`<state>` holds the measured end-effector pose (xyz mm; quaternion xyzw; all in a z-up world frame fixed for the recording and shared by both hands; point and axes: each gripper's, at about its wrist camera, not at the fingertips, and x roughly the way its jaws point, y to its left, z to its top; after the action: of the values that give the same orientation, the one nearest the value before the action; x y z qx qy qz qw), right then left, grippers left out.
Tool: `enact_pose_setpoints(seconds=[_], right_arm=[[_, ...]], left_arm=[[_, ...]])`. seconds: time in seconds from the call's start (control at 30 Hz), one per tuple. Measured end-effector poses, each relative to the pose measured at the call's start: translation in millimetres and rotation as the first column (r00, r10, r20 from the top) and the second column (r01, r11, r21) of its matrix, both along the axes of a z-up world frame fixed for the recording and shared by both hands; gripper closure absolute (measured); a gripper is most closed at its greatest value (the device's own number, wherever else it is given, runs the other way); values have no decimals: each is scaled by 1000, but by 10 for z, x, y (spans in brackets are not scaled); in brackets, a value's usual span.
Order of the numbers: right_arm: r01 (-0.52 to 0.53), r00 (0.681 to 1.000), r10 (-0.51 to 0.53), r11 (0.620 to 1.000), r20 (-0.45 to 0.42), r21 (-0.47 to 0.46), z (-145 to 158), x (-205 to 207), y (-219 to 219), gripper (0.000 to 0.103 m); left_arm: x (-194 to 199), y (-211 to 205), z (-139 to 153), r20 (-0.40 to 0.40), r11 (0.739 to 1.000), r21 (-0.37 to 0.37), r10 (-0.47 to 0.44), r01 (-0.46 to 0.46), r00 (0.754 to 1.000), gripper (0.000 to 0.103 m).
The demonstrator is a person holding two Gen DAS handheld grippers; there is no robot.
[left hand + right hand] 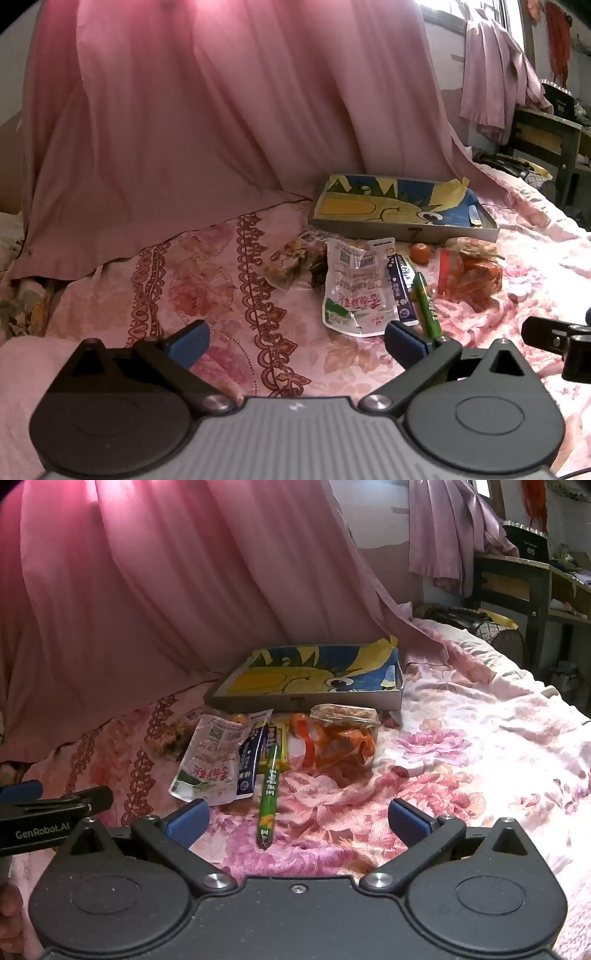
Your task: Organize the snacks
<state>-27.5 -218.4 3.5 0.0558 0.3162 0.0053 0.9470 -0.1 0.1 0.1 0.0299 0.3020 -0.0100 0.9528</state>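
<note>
Nothing looks sorted yet. The box (309, 697) sits bare beyond both sets of jaws, the snacks (258, 753) heaped before it. The left gripper (297, 345) and right gripper (298, 821) gape wide, holding nothing; the green stick (269, 794) lies just ahead of the right one.

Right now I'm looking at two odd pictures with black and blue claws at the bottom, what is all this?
Each picture comes from a camera mounted on a hand-held gripper that a person carries. One looks past the left hand-held gripper, the other past the right hand-held gripper. Both are open and hold nothing. Ahead, on a flowered bedspread, lie snacks: a white packet, a green stick, an orange bag and a small orange fruit. Behind them sits a shallow box, empty of snacks.
</note>
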Motion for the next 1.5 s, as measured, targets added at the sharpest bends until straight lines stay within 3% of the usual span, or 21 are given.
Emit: enact_pose_setpoints(seconds=[1.5], right_arm=[[0, 1000, 0, 1000, -12, 0, -17, 24, 4, 0]], left_arm=[[1, -2, -1, -5, 1000, 8, 0, 0, 1000, 0]])
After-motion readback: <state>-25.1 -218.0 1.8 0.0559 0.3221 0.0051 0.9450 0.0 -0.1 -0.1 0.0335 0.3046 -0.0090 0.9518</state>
